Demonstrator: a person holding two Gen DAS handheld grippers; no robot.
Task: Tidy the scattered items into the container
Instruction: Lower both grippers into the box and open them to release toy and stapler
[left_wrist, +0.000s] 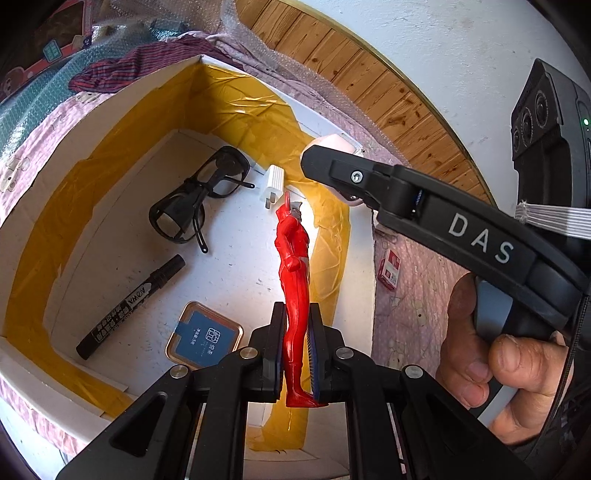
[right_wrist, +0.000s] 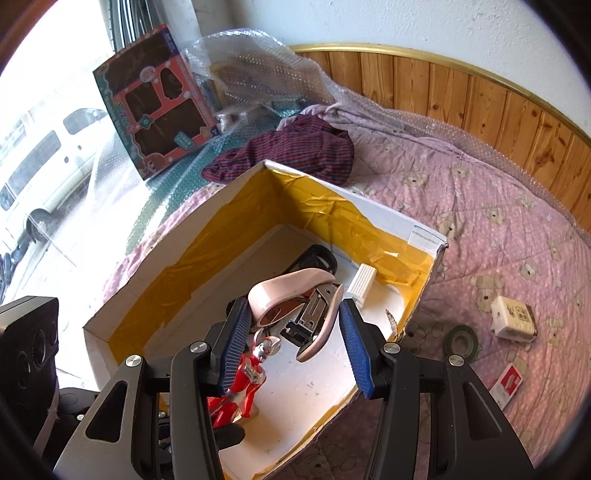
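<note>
- Red figure (left_wrist: 294, 291) sits pinched by its legs in my left gripper (left_wrist: 297, 354), over the white box (left_wrist: 110, 110).
- Right gripper (right_wrist: 295, 347) spread wide — pink stapler (right_wrist: 295, 299) between its pads, contact unclear.
- Hand (left_wrist: 491, 354) wraps the right handle.

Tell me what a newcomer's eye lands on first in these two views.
First, the bright red toy figure, clamped between the jaws of the left gripper above the open white box lined with yellow tape. Next, the pink stapler hanging open between the spread jaws of the right gripper, also over the box. Black glasses, a marker and a small tin already lie on the box floor.
</note>
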